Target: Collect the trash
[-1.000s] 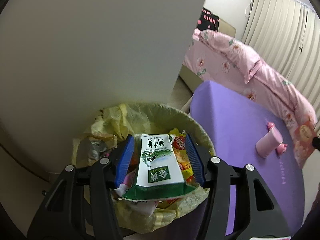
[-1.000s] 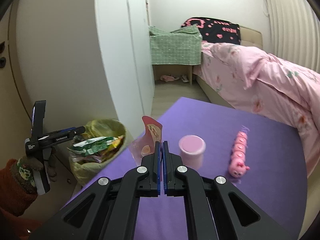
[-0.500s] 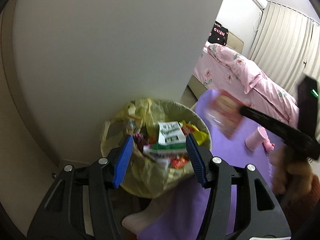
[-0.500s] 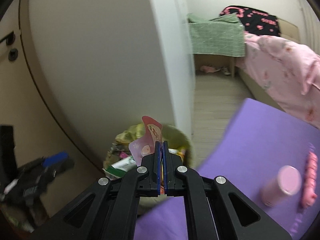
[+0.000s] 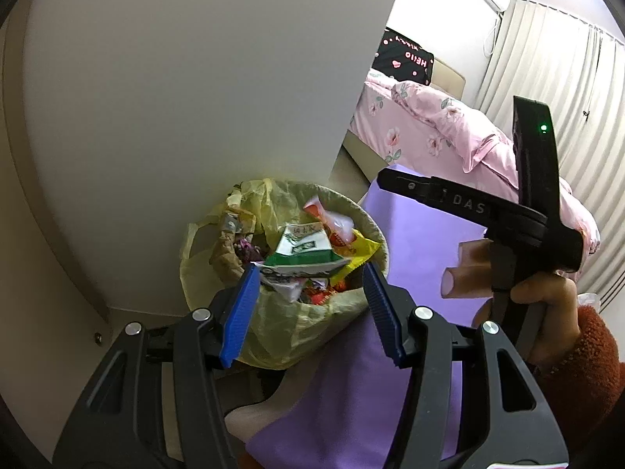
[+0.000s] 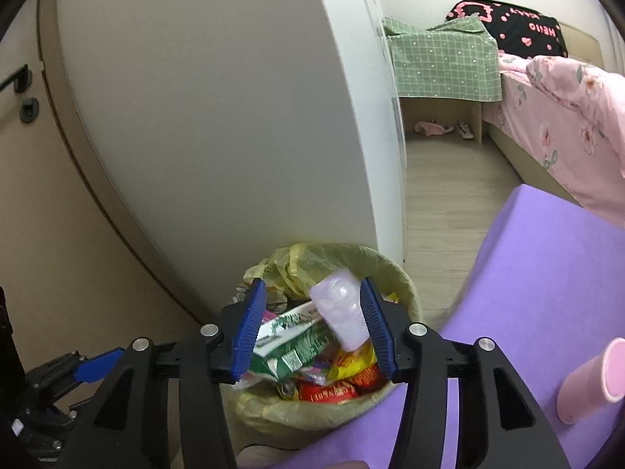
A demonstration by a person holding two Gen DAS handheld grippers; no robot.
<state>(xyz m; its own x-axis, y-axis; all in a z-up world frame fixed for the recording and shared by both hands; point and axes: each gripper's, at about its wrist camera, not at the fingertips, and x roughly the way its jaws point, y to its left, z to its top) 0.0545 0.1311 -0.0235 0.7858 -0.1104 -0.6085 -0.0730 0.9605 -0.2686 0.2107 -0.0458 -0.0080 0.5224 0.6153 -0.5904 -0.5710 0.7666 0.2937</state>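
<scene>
Both tools spread — right tool (image 6: 314, 322) just opened, pale pink wrapper (image 6: 341, 314) loose between pads.

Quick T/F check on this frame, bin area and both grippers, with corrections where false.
1. The bin has a yellow liner. True.
2. The right gripper is clamped shut on a wrapper. False: its jaws have just been opening, and the pale wrapper sits loose between them over the bin.
3. The left gripper is open and empty. True.
4. The pink cup is inside the bin. False: it lies on the purple surface.
5. The bin is empty. False: a green carton and other packets fill it.
</scene>
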